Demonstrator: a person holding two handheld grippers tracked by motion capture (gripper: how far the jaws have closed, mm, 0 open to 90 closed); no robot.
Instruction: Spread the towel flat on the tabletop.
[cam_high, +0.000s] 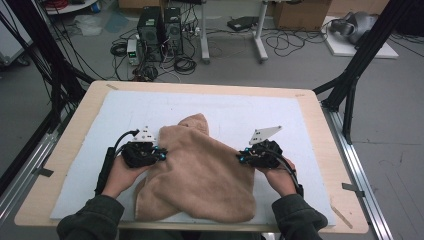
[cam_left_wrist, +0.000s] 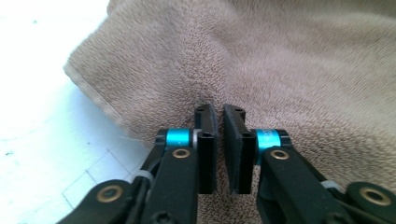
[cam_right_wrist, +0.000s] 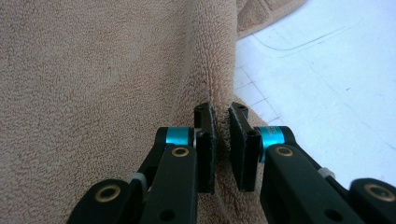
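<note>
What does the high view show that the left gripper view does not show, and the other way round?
High view: the whole table, both hands, the right claw at the towel's right side, and the floor behind with computers and cables.

Left gripper view: the left claw from close up, its jaws nearly together with a narrow gap over the towel, and the towel's hemmed edge lying on the mat.

Both: the tan towel, crumpled, the white mat under it, and the left claw at the towel.
</note>
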